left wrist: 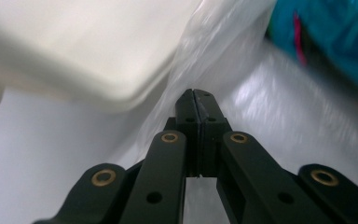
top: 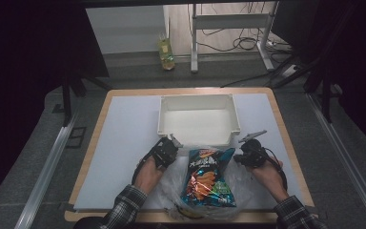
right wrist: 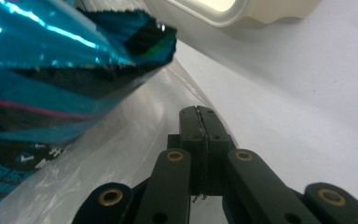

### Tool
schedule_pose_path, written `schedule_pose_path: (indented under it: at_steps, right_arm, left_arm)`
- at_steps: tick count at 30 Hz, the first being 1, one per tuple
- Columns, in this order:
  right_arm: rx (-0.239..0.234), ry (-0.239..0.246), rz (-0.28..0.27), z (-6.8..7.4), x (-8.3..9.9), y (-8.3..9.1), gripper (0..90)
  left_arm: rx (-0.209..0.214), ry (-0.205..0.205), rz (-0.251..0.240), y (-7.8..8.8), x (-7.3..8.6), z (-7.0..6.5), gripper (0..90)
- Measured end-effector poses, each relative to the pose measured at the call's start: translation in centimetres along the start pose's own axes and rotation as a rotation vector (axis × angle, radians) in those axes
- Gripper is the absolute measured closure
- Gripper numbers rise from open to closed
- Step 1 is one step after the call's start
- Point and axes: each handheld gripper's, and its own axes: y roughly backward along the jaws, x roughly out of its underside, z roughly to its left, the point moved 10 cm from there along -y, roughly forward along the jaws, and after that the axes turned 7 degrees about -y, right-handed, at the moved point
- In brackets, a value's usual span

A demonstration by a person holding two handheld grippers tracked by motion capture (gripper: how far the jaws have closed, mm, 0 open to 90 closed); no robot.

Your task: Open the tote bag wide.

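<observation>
2 closed claws pinch crinkly clear plastic bag [top: 171,183] around glossy chip packet [top: 208,177].

Two forearms in plaid sleeves enter from the bottom edge of the high view, each hand holding a black two-jaw tool. The left hand [top: 148,171] sits left of centre in the lower half of the frame, its forearm slanting up and to the right; the left tool [top: 175,141] points toward the upper right. The right hand [top: 266,172] sits right of centre at the same height, forearm slanting up and to the left; the right tool [top: 242,157] points left, a grey plate on top. In each gripper view the two jaws meet flat together at the tips, fully closed
</observation>
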Motion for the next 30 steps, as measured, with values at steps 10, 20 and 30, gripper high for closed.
schedule_pose_path:
  at_steps: [10, 20, 30]
  right_arm:
    - [0.011, 0.013, -0.006, -0.2, 0.2, 0.1, 89.4]
    - [-0.002, 0.004, -0.002, -0.1, 0.0, 0.1, 89.2]
    - [-0.016, 0.012, -0.001, 0.1, 0.1, 0.1, 88.9]
  left_arm:
    - [0.018, 0.031, 0.138, 3.5, 6.2, -0.1, 89.5]
    - [0.071, -0.021, -0.134, 7.5, -1.0, -1.3, 83.1]
    - [0.138, -0.035, 0.015, -0.1, -3.4, -2.7, 84.6]
